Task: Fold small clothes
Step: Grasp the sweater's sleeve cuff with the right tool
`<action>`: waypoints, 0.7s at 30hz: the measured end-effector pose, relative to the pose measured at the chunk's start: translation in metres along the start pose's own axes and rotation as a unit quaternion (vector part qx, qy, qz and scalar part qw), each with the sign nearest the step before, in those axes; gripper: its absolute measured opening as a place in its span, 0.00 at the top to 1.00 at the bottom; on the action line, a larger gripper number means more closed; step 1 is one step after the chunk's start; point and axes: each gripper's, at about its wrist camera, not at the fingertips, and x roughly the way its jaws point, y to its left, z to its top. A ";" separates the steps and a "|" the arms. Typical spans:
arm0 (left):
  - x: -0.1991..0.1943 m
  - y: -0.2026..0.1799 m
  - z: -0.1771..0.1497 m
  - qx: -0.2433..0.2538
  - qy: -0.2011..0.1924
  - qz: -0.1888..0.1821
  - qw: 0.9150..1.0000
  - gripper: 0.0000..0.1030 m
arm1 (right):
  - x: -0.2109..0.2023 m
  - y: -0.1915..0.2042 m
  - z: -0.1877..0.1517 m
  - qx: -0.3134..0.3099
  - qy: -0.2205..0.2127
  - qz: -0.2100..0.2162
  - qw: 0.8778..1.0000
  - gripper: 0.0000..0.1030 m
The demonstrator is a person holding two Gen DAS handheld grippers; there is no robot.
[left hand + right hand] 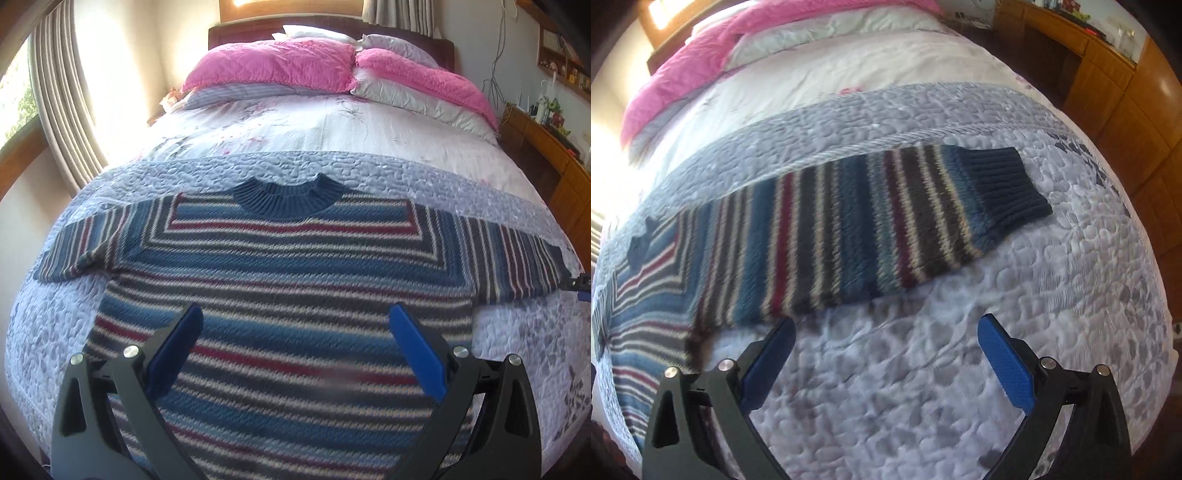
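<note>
A striped knit sweater [288, 266] in blue, dark red, grey and cream lies flat on the quilted bed, its dark blue collar [291, 197] toward the pillows and both sleeves spread out sideways. My left gripper [295, 325] hovers open over the sweater's lower body, nothing between its blue pads. In the right wrist view the right sleeve [871, 225] stretches across the quilt, ending in a dark ribbed cuff [1008, 184]. My right gripper [886, 332] stands open above bare quilt, just in front of the sleeve.
The bed carries a lilac quilted cover [960, 369] and pink pillows [273, 66] at the headboard. Curtains and a window [55, 110] are on the left. A wooden desk and shelves [1115, 74] run along the right side of the bed.
</note>
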 end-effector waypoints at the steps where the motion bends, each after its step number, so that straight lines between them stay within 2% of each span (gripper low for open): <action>1: 0.008 -0.009 0.007 0.002 -0.005 0.002 1.000 0.03 | 0.009 -0.013 0.010 0.011 0.006 0.001 1.000 0.04; 4: 0.036 -0.029 0.024 0.014 -0.002 0.003 1.000 0.03 | 0.033 -0.044 0.035 0.026 0.020 -0.001 0.999 0.04; 7: 0.058 -0.034 0.032 0.011 0.002 -0.001 1.000 0.03 | 0.053 -0.071 0.052 0.052 0.037 0.000 0.998 0.04; 11: 0.082 -0.027 0.034 0.008 0.008 0.012 1.000 0.03 | 0.064 -0.095 0.065 0.093 0.022 0.038 0.995 0.07; 14: 0.097 -0.015 0.032 0.000 0.021 0.022 1.000 0.03 | 0.067 -0.098 0.072 0.098 0.012 0.028 0.995 0.25; 15: 0.100 -0.011 0.031 -0.002 0.024 0.024 0.999 0.03 | 0.066 -0.097 0.073 0.095 0.004 0.023 0.995 0.42; 18: 0.107 0.001 0.028 -0.007 0.030 0.034 0.999 0.03 | 0.058 -0.097 0.073 0.104 -0.016 0.042 0.994 0.78; 20: 0.109 0.009 0.027 -0.009 0.033 0.036 0.999 0.03 | 0.046 -0.087 0.071 0.089 -0.040 0.025 0.995 0.88; 21: 0.109 0.013 0.026 -0.010 0.034 0.038 0.999 0.03 | 0.037 -0.077 0.068 0.072 -0.055 0.013 0.996 0.88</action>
